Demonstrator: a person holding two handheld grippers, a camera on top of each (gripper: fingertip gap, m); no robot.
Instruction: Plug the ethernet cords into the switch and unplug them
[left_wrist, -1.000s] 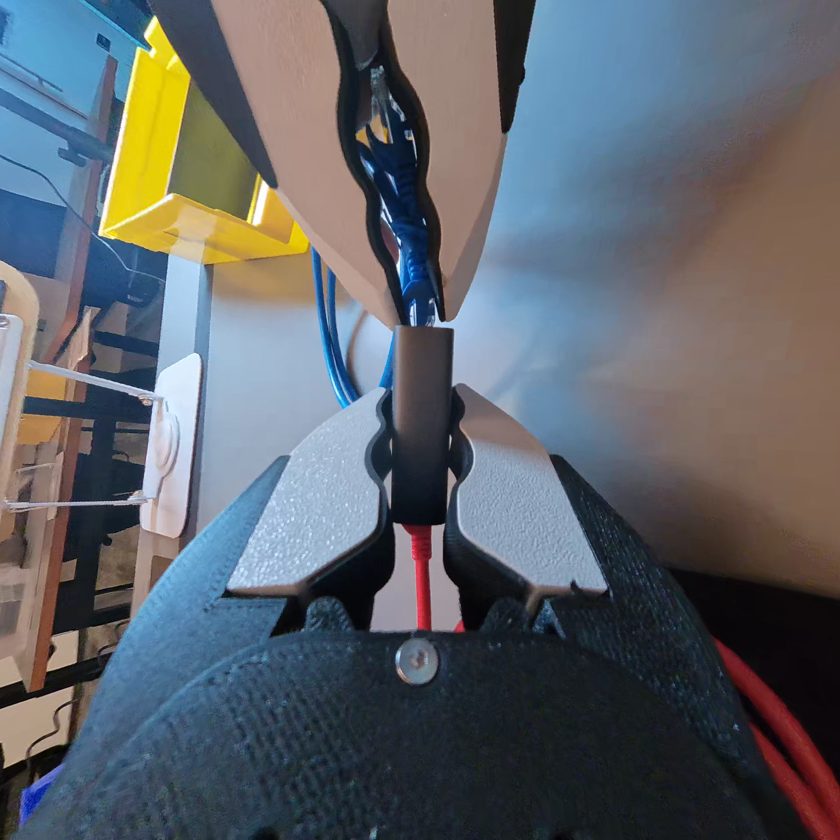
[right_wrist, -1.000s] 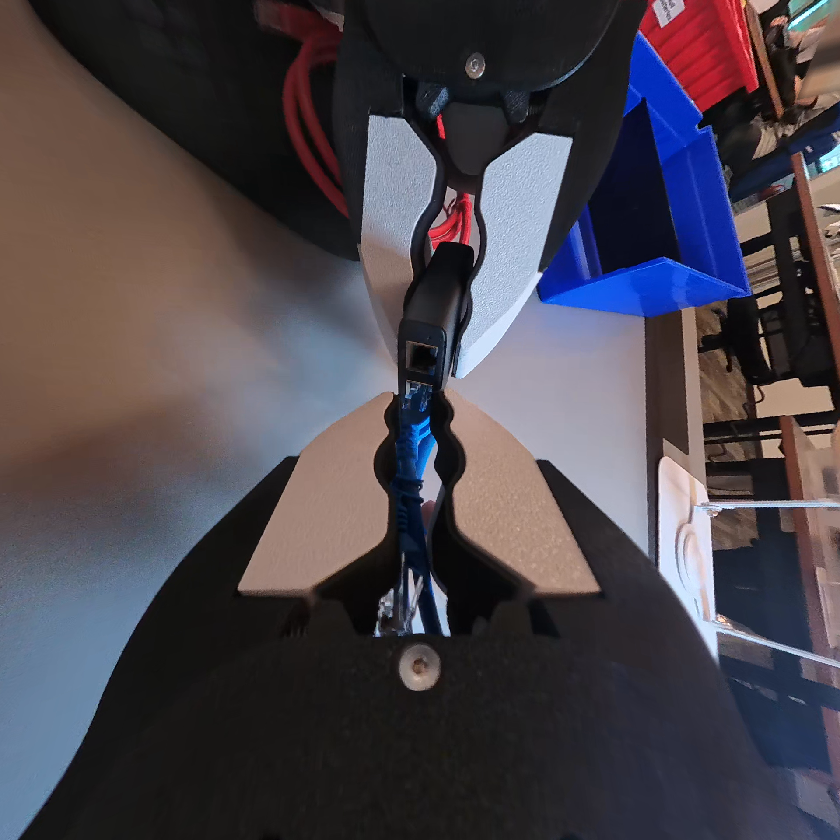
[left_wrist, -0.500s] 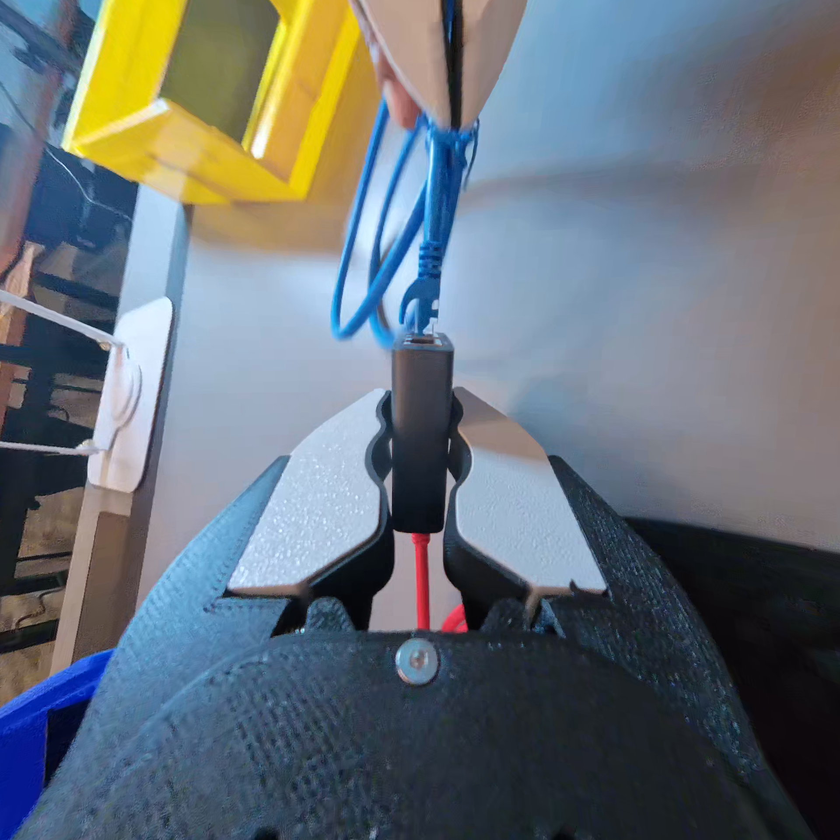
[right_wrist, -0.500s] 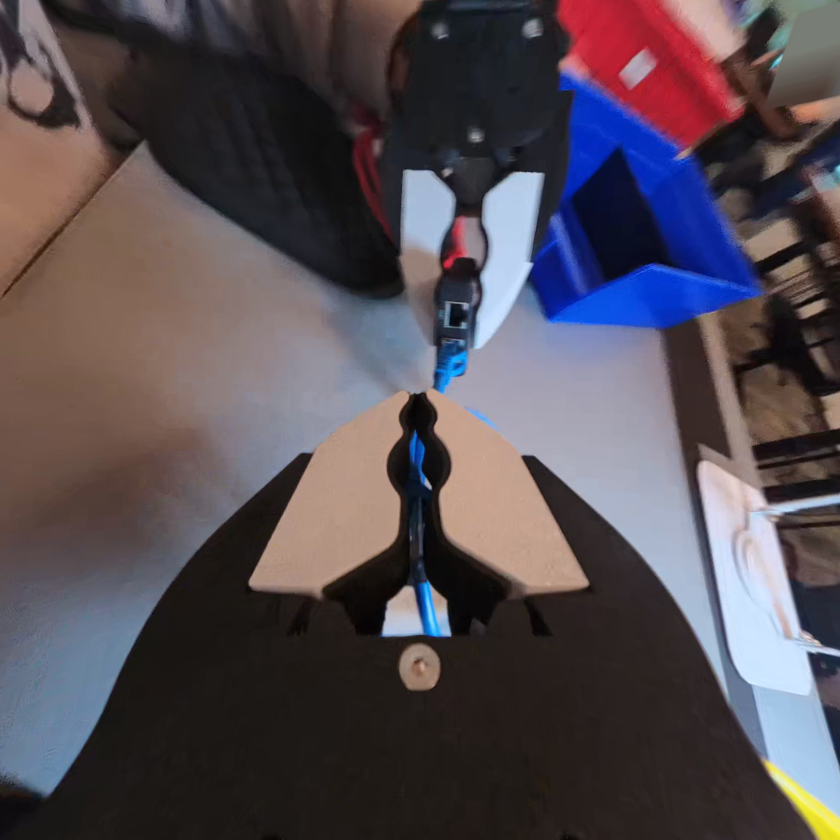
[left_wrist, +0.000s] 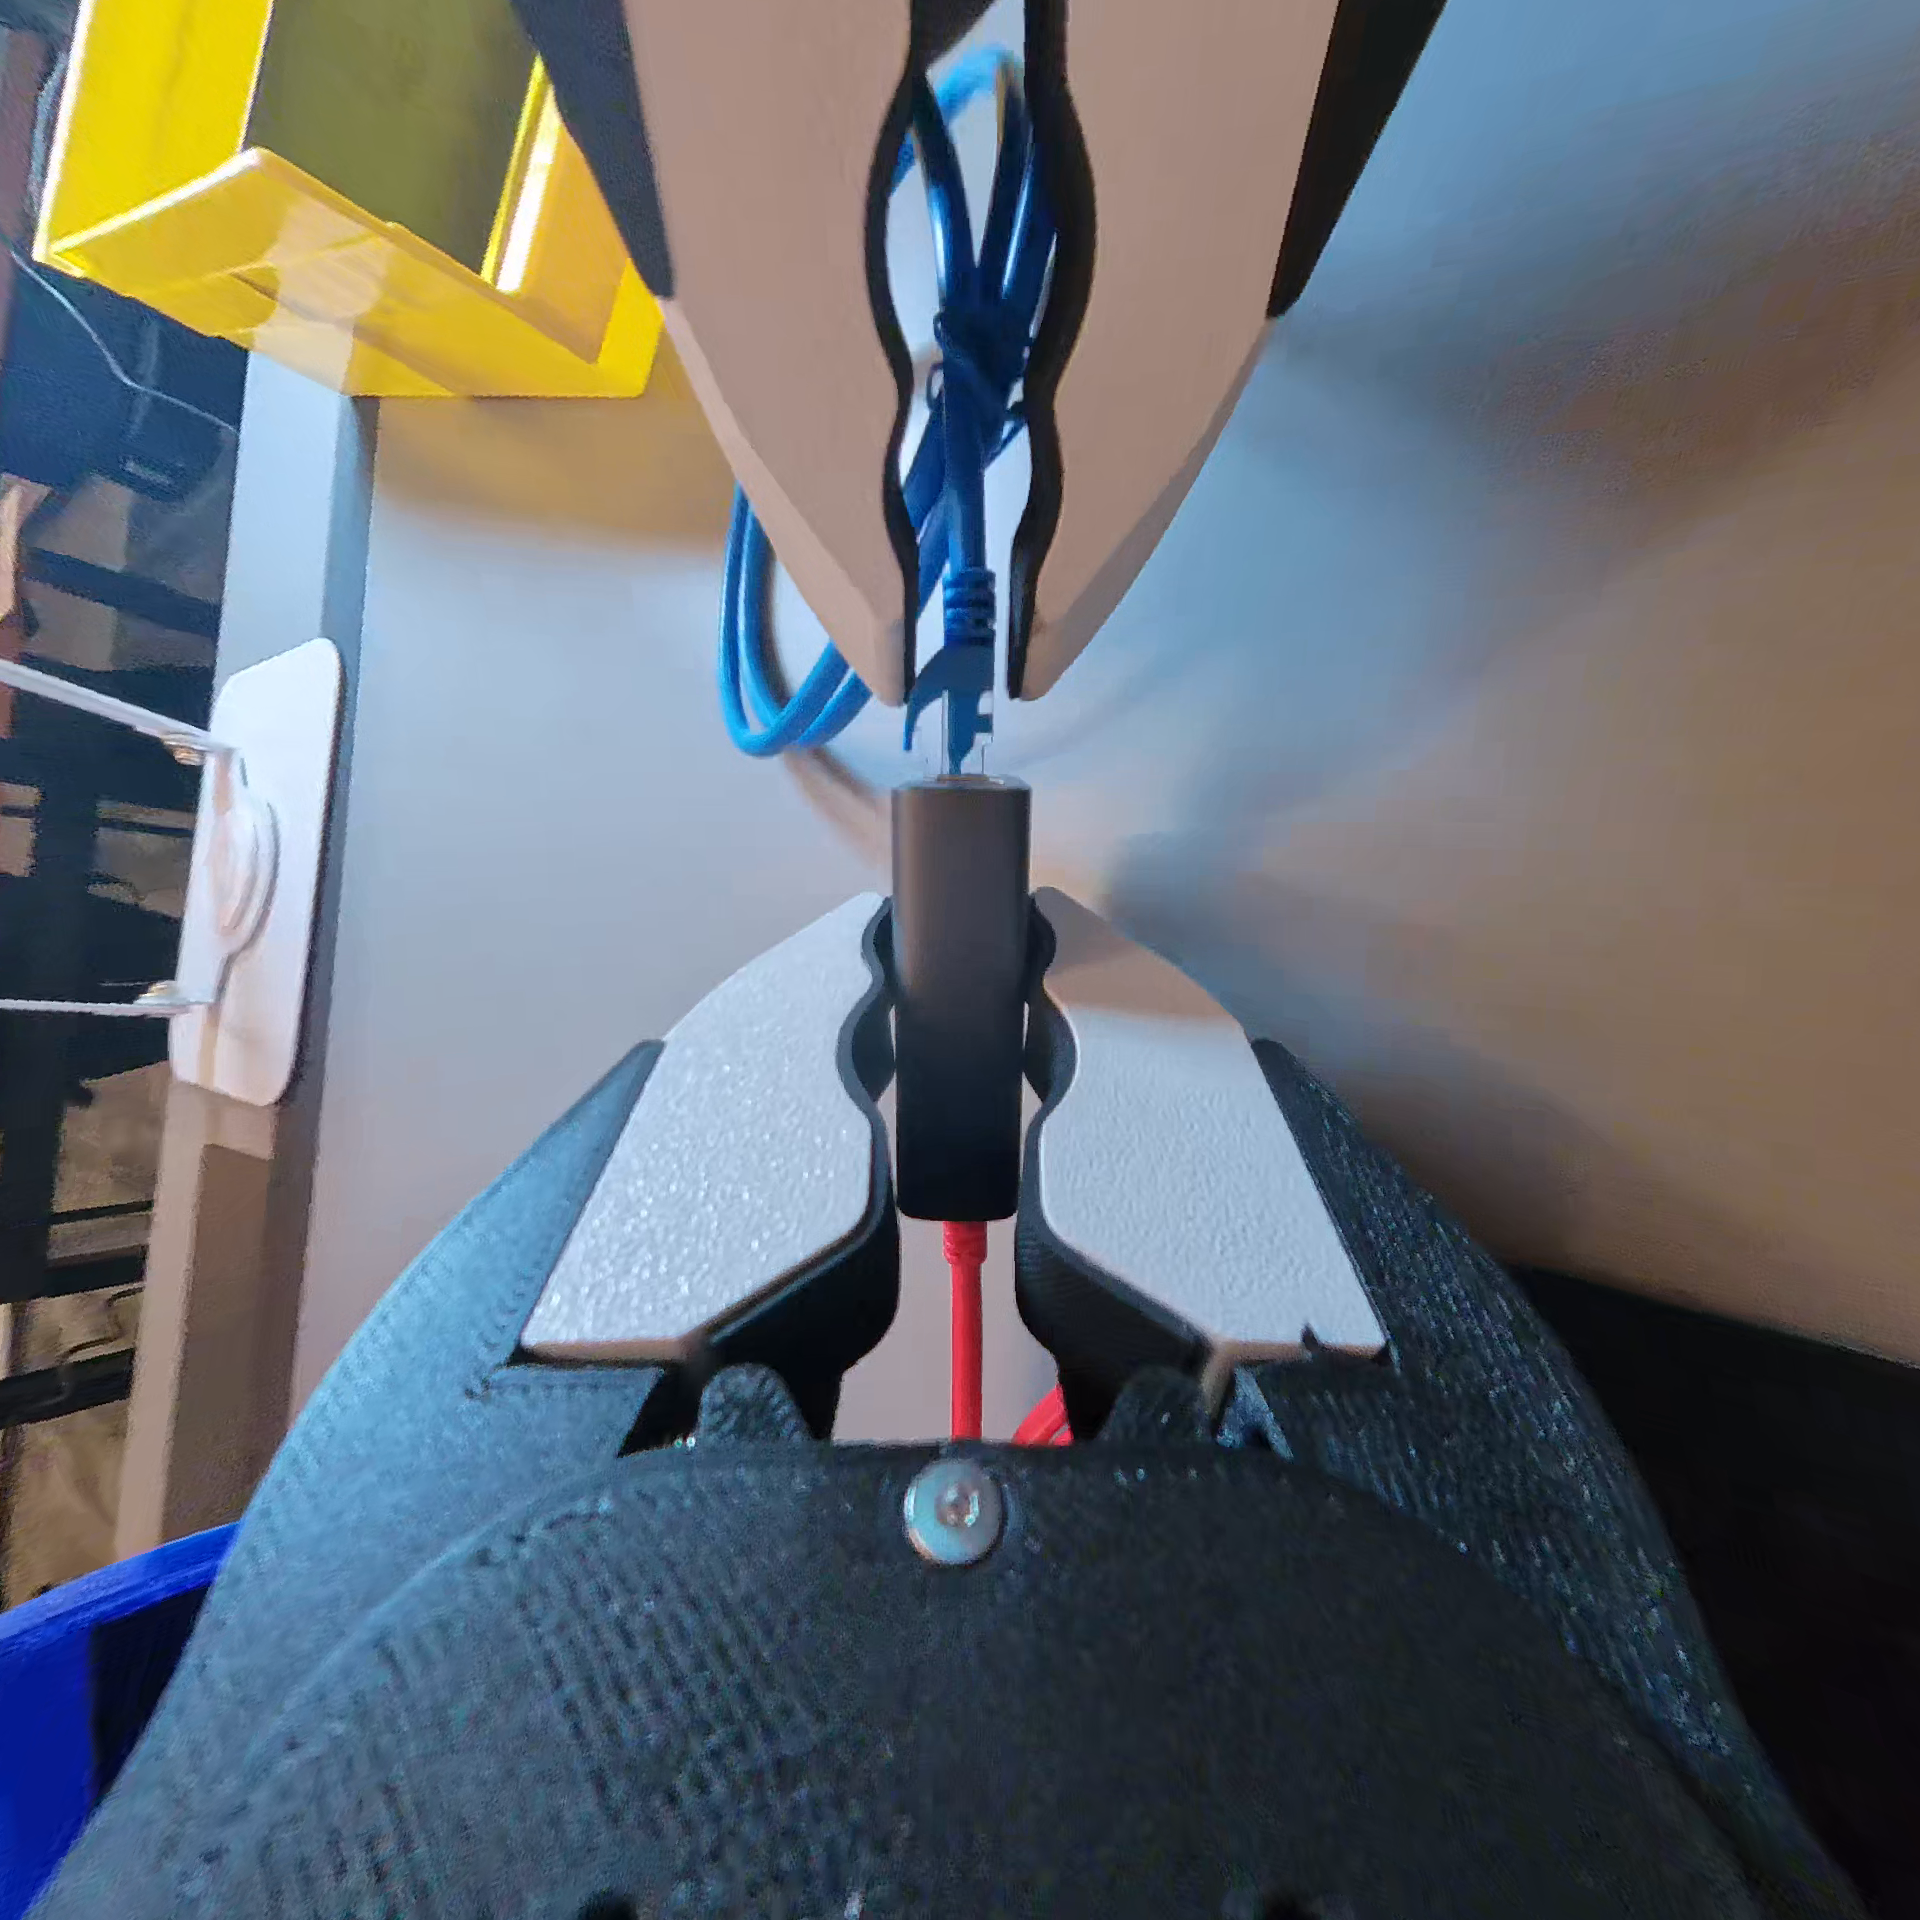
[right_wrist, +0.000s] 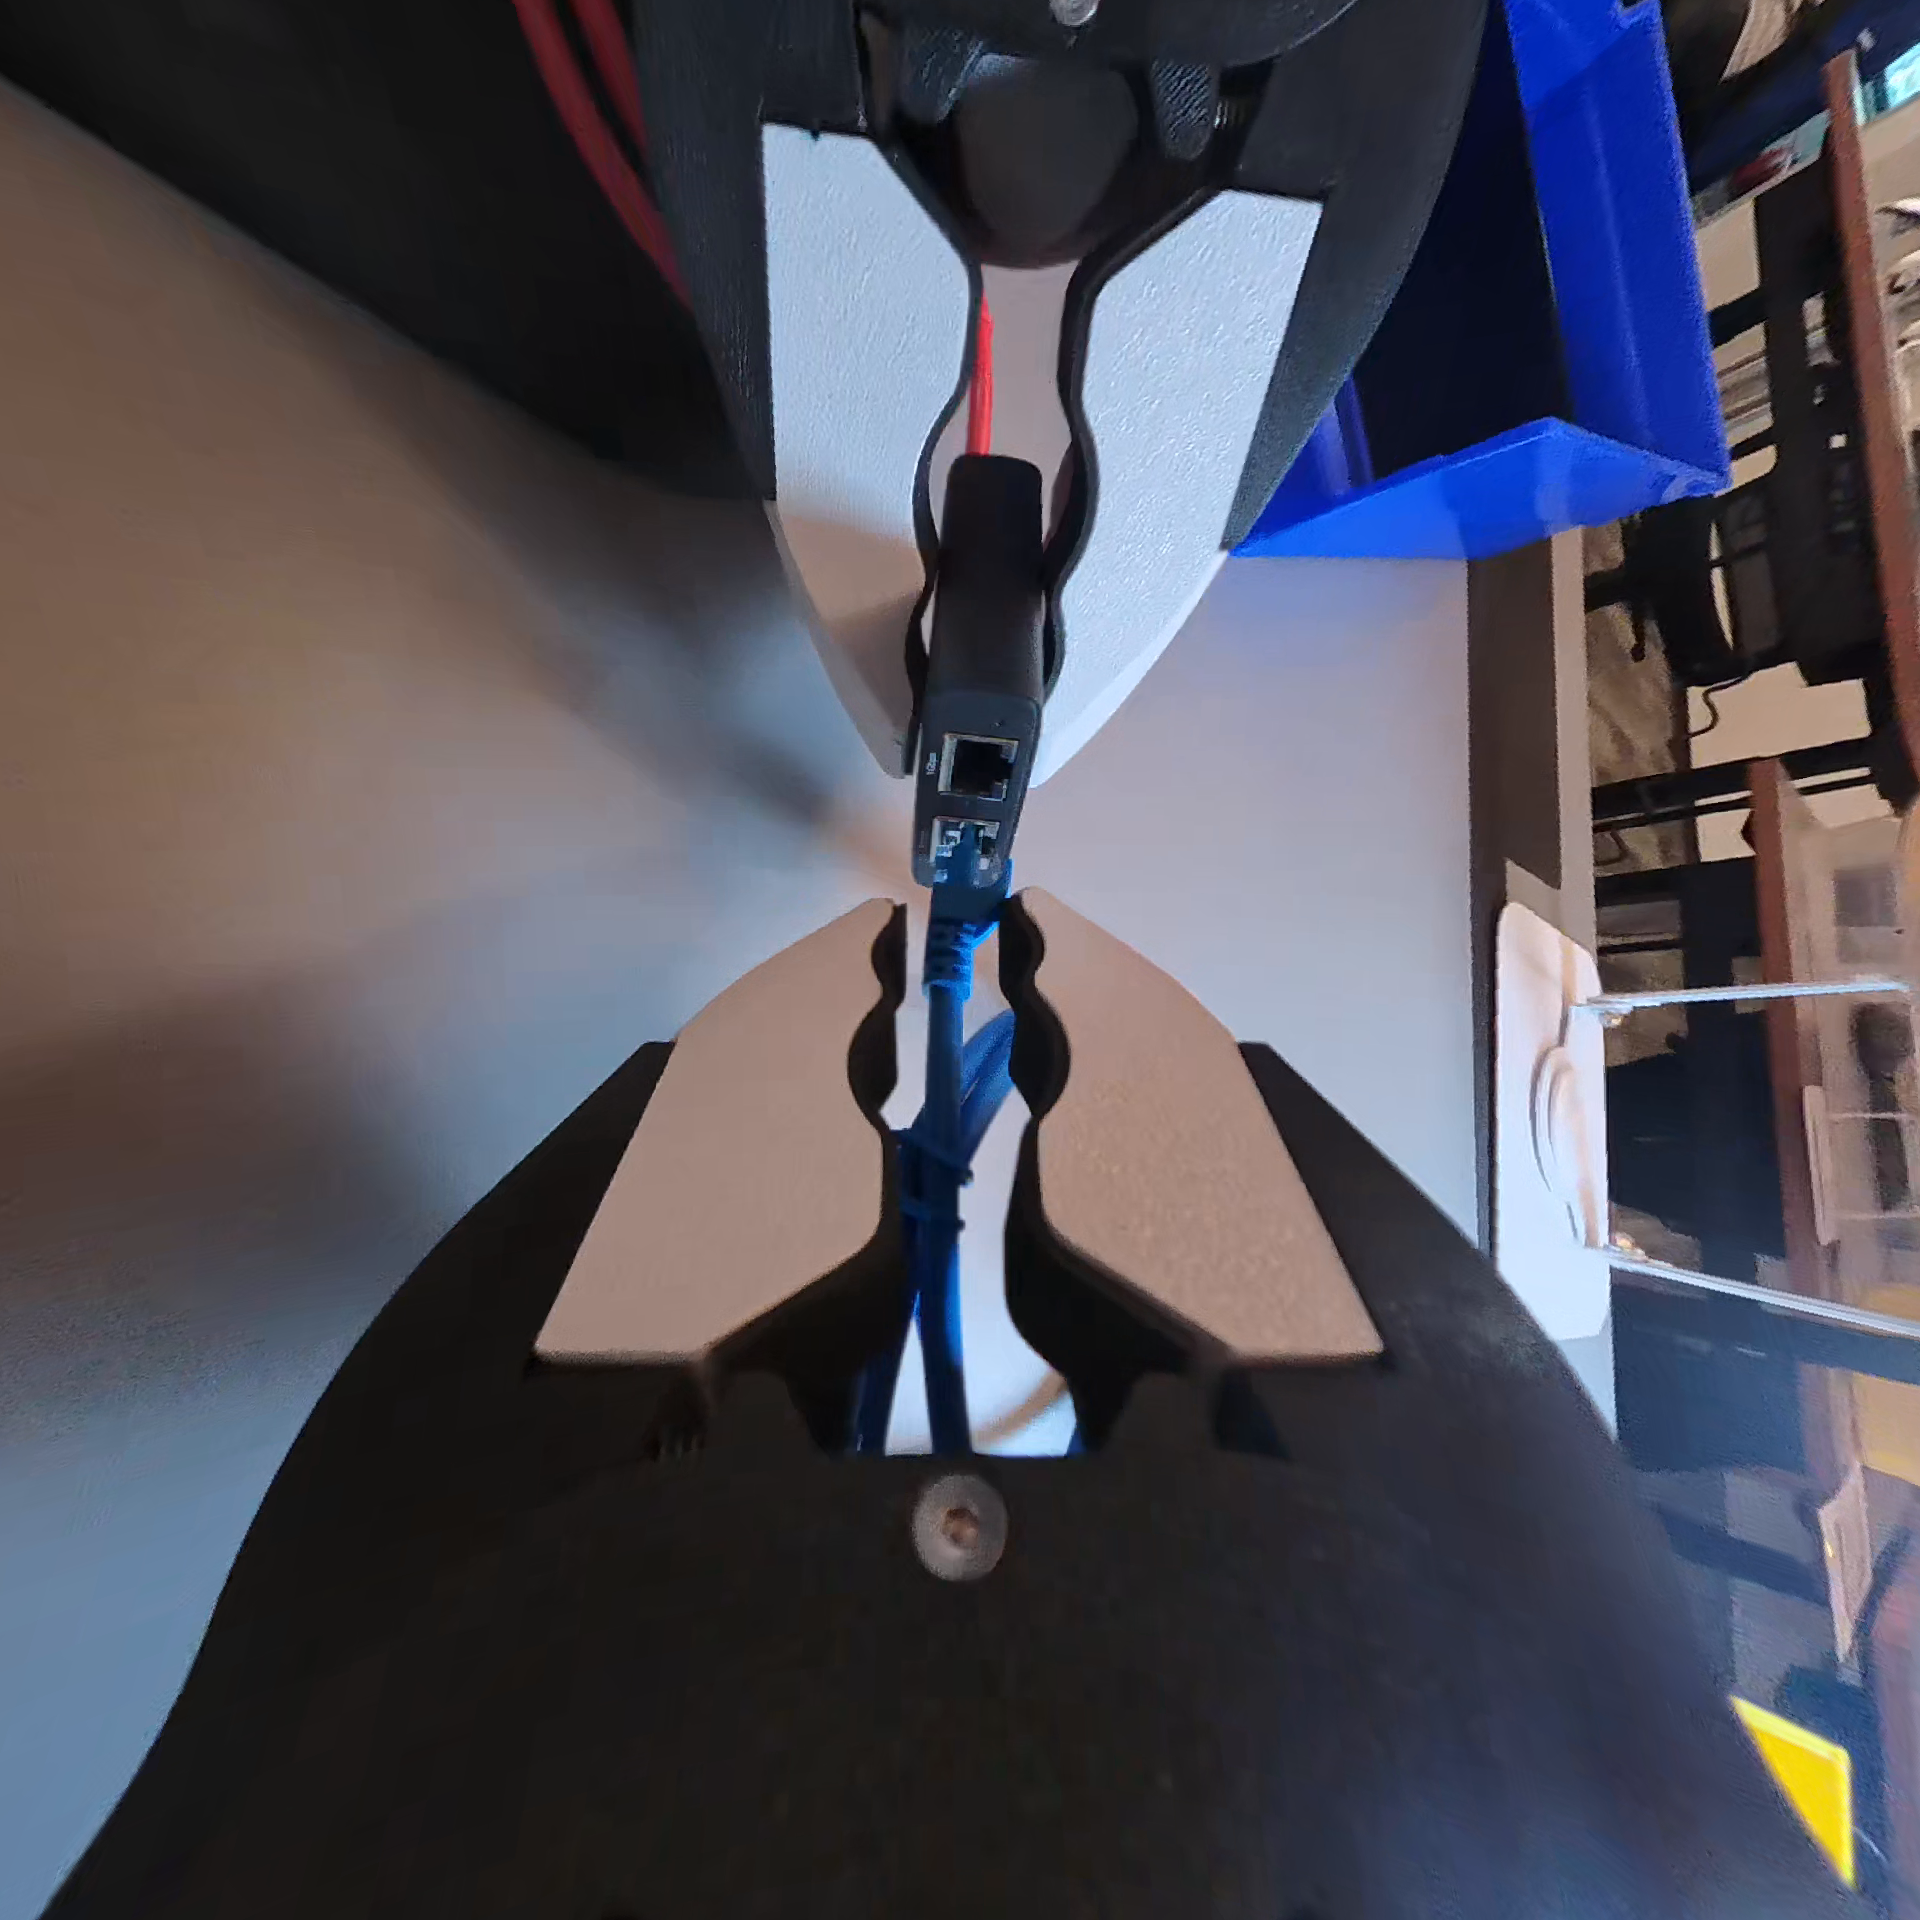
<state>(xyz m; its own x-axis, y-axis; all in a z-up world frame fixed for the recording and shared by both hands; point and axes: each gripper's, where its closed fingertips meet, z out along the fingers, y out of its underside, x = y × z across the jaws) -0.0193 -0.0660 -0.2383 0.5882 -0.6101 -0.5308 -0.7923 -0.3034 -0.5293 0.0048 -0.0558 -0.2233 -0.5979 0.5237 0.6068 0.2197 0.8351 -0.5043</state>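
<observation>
My left gripper (left_wrist: 961, 904) has grey fingers and is shut on the small black switch (left_wrist: 956, 1039), held above the white table (left_wrist: 520, 831). A red cord (left_wrist: 964, 1320) leaves the switch's back end. A blue cord's plug (right_wrist: 951, 914) sits in the lower of two ports on the switch's face (right_wrist: 977, 790); the upper port is empty. My right gripper (right_wrist: 954, 904), with tan fingers, faces the left one. Its jaws stand slightly apart around the blue plug and cord (right_wrist: 948, 1060), with gaps beside them. The blue cord's loops (left_wrist: 758, 665) hang behind it.
A yellow bin (left_wrist: 312, 270) stands at the table's far end behind the right gripper. A blue bin (right_wrist: 1600, 312) is behind the left gripper. A white plate (right_wrist: 1548, 1122) is fixed at the table's edge. A dark object (right_wrist: 364, 156) and red cord coils (right_wrist: 592, 104) lie nearby. The grippers are tip to tip, or close to it.
The right gripper first drew back, shut on the thin blue cord. It has now come close again with its jaws spread around the plug. The left gripper kept hold of the switch.
</observation>
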